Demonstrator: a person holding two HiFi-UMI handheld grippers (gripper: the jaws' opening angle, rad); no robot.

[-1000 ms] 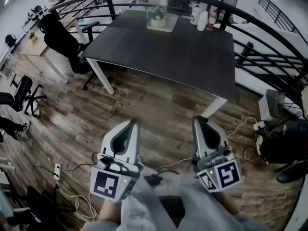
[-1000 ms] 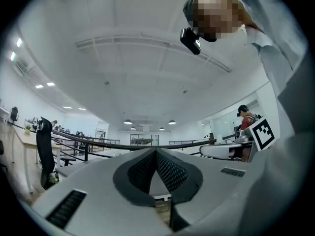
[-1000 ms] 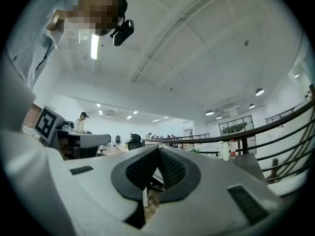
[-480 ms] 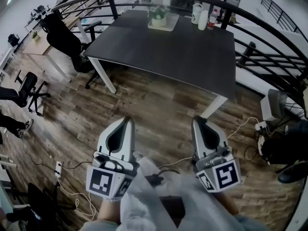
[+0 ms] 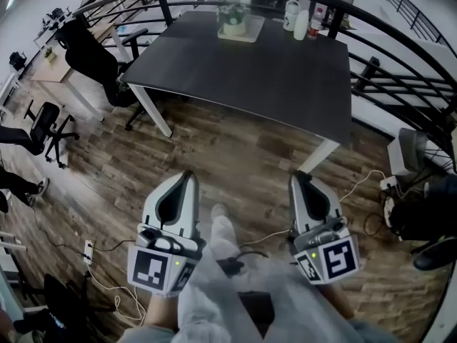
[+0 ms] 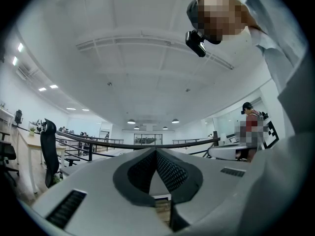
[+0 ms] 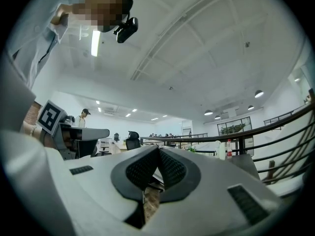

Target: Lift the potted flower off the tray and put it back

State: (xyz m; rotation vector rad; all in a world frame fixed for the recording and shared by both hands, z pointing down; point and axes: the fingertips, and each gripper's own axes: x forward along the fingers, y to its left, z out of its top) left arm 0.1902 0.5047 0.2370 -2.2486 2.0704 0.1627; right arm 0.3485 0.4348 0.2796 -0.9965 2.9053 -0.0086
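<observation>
At the far left, a black swivel office chair (image 5: pixel 89 52) stands on the brown wood-plank floor (image 5: pixel 235 148), just beside the left end of the dark grey rectangular tabletop (image 5: pixel 278 70). The left claw (image 5: pixel 186 183) hangs low over the floor, well short of the tabletop and pointing toward it. In the left gripper view its two grey jaws are clenched tip to tip, with nothing between them.

Between the two claws a leg in pale trousers (image 5: pixel 221 263) reaches forward.

The small green potted flower in a white pot (image 5: pixel 233 20) stands upright on the pale square tray (image 5: pixel 250 36), at the far edge of the tabletop and well apart from both claws. To its right, near the same edge, are a white jug (image 5: pixel 290 13) and a white bottle (image 5: pixel 301 27).

The right claw (image 5: pixel 300 184) is level with the left one, over the floor near the tabletop's near corner. It too is clenched and empty. A black curved metal railing (image 5: pixel 400 56) sweeps round behind the tabletop to the right.
</observation>
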